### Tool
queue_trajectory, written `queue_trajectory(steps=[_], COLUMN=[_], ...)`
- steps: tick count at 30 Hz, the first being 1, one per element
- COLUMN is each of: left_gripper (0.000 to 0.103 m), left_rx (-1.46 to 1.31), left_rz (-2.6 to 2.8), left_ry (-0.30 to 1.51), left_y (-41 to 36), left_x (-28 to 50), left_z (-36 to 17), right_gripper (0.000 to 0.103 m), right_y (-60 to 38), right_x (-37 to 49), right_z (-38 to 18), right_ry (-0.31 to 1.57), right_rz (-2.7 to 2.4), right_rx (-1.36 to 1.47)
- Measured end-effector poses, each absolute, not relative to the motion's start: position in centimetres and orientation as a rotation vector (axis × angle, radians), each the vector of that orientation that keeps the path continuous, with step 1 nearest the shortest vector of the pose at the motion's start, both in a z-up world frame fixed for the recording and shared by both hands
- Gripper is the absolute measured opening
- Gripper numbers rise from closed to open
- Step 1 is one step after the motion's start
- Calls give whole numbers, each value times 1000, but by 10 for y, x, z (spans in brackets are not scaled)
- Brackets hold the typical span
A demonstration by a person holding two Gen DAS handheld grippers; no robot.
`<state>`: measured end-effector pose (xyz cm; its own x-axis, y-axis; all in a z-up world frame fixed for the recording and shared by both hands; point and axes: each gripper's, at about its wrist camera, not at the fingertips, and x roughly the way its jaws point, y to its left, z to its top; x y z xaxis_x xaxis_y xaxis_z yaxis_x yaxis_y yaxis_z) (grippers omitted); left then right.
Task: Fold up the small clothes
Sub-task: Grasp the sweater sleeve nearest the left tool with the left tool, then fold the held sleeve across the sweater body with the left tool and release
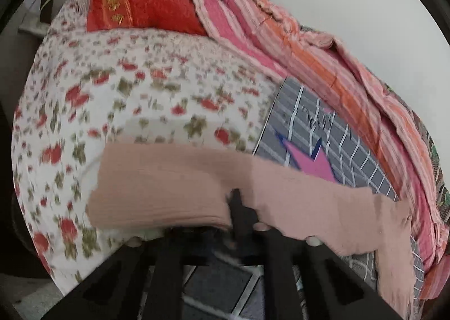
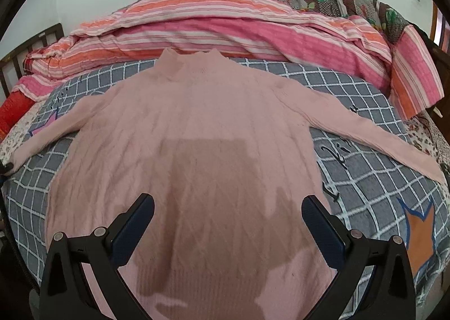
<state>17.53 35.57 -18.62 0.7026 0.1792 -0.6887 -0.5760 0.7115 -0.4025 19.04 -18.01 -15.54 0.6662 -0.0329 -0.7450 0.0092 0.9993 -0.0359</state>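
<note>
1. Left wrist view, blurred. My left gripper (image 1: pixel 239 207) has its jaws pinched together on the sleeve (image 1: pixel 174 188) of the pink sweater (image 1: pixel 323 207), at the sleeve's near edge. The sleeve runs left to right across the lower middle of the view.
2. Same view: under the sleeve on the left lies a floral sheet (image 1: pixel 140 89); on the right, a grey checked blanket (image 1: pixel 337 134) with a pink star. A red towel (image 1: pixel 146 8) lies at the far end, and a pink-and-orange striped quilt (image 1: pixel 323 53) runs along the right.
3. Right wrist view, sharp. My right gripper (image 2: pixel 227 224) stands wide, with nothing between its fingers (image 2: pixel 135 230). It hovers over the lower body of the pink sweater (image 2: pixel 211 123).
4. Same view: the sweater lies flat on the grey checked blanket (image 2: pixel 379 165), collar far, hem near, both sleeves spread left and right. The gripper's shadow falls on the knit.
5. Same view: the striped quilt (image 2: pixel 239 30) is bunched along the far side, just beyond the collar.
</note>
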Motion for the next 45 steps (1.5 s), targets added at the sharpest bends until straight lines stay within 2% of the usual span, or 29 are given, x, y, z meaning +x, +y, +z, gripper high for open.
queue_trajectory(steps=[8, 13, 18, 24, 30, 38, 39, 40, 41, 42, 43, 45], left_gripper=[7, 7, 7, 7, 7, 8, 9, 19, 37, 48, 68, 71], left_rx=[-461, -340, -268, -209, -166, -180, -192, -215, -235, -252, -272, -296], left_rz=[394, 268, 155, 40, -98, -259, -275, -284, -289, -290, -279, -248], left_ry=[583, 543, 547, 575, 591, 662, 668, 682, 693, 697, 690, 654], left_y=[310, 248, 177, 84, -9, -80, -82, -81, -77, -73, -66, -48], left_x=[197, 228, 269, 313, 340, 355, 353, 350, 348, 345, 339, 325], left_z=[-118, -72, -48, -49, -75, -115, -118, -121, -123, -124, -124, -124], right_gripper=[102, 102, 102, 102, 102, 102, 102, 102, 102, 102, 102, 102], right_y=[-186, -200, -233, -278, -312, -325, -323, -321, -316, -313, -309, -303], right_x=[220, 246, 271, 279, 272, 273, 274, 274, 275, 274, 274, 274], right_z=[-140, -123, -119, -141, -148, -152, -153, -153, -153, -153, -153, -153], right_ry=[787, 731, 730, 776, 775, 774, 778, 779, 778, 775, 771, 768], right_rz=[48, 105, 181, 246, 197, 168, 174, 177, 175, 173, 175, 181], right_rx=[0, 32, 118, 268, 311, 330, 331, 319, 297, 279, 261, 243])
